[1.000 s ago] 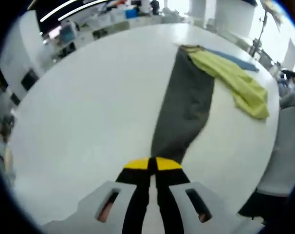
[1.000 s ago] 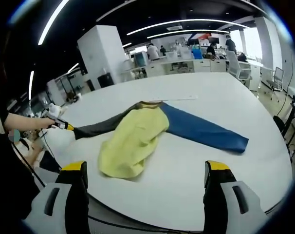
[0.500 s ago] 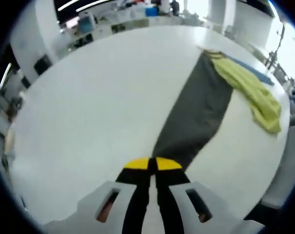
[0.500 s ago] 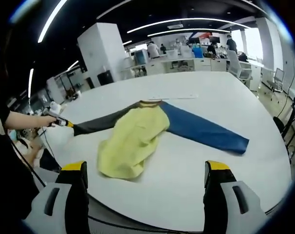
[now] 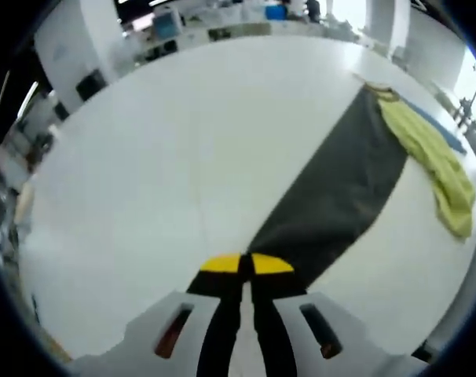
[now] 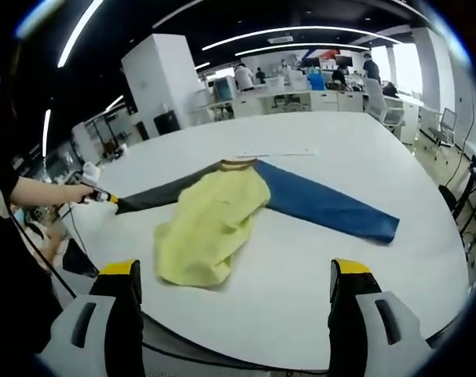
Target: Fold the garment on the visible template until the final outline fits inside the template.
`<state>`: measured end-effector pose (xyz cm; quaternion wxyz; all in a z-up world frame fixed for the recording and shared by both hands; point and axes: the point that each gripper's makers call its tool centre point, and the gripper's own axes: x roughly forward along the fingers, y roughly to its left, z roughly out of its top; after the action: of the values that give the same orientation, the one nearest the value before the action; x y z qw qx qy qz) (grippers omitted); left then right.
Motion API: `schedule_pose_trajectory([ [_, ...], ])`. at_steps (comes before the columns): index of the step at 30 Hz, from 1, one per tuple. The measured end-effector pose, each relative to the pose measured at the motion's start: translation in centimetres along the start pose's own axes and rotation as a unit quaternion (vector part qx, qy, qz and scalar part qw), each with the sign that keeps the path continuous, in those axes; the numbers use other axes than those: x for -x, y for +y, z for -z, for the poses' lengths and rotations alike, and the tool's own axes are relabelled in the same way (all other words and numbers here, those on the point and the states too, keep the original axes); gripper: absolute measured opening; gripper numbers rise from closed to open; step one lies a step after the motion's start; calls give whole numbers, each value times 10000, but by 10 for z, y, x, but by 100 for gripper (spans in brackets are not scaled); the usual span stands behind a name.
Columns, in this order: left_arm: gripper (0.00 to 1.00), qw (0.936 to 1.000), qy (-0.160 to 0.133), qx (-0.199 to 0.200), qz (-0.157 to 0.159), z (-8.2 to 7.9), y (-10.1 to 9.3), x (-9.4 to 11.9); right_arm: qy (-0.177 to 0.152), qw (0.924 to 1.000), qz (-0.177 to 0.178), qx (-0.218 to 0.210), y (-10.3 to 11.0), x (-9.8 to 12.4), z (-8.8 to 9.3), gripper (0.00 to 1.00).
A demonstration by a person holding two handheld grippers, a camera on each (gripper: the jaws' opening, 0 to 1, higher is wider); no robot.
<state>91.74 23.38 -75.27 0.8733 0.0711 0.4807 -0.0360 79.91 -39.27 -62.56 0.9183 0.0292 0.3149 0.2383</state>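
Dark sleeve (image 5: 340,188) stretched flatter, yellow body (image 6: 210,224) bunched

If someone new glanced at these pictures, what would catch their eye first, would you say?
Probably the three-coloured garment spread on the round white table: a crumpled yellow body between a blue sleeve and a dark grey sleeve. The left claw is shut on the grey sleeve's end, pulling it taut.

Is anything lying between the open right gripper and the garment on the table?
Nothing visible: bare white table separates the right gripper from the garment's yellow body. The left gripper is shut on its dark sleeve.
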Motion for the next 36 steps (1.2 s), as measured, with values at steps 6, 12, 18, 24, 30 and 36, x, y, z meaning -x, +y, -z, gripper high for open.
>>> schedule_pose_trajectory([
  [6,0,9999,88,-9,-109,3,9,-8,55,10000,8,-20,1,-4,3,100],
  [12,0,9998,121,-15,-172,3,16,-14,51,10000,-9,-18,2,-7,1,100],
  [18,0,9995,164,22,-262,4,20,-20,75,10000,-2,-27,0,-9,2,100],
  [24,0,9993,214,88,-289,5,22,-24,109,9999,23,-52,-1,-9,4,100],
  [30,0,9993,238,97,-270,6,21,-25,123,9999,22,-64,-1,-10,5,100],
  [36,0,9993,250,68,-264,5,22,-27,140,9999,22,-74,0,-10,7,100],
])
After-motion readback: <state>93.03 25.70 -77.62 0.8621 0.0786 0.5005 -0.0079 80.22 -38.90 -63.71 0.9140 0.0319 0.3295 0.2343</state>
